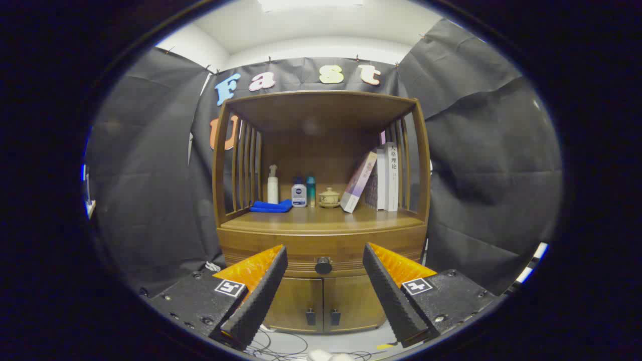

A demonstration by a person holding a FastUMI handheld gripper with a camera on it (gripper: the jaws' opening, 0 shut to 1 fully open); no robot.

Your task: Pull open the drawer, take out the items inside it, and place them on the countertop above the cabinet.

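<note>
gripper [324,281] fingers spread, holding nothing; beyond them the drawer [321,250], apparently closed, its knob [323,264] centred.

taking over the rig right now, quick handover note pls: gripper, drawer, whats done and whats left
Gripper: open, holding nothing, fingers spread either side of the drawer knob, some way short of it.
Drawer: shut, so its contents are hidden.
Countertop: already carries a blue cloth, bottles, a small lidded pot and books.
Done: nothing.
Left: grip the knob, pull the drawer open, lift the items out onto the countertop.
</note>
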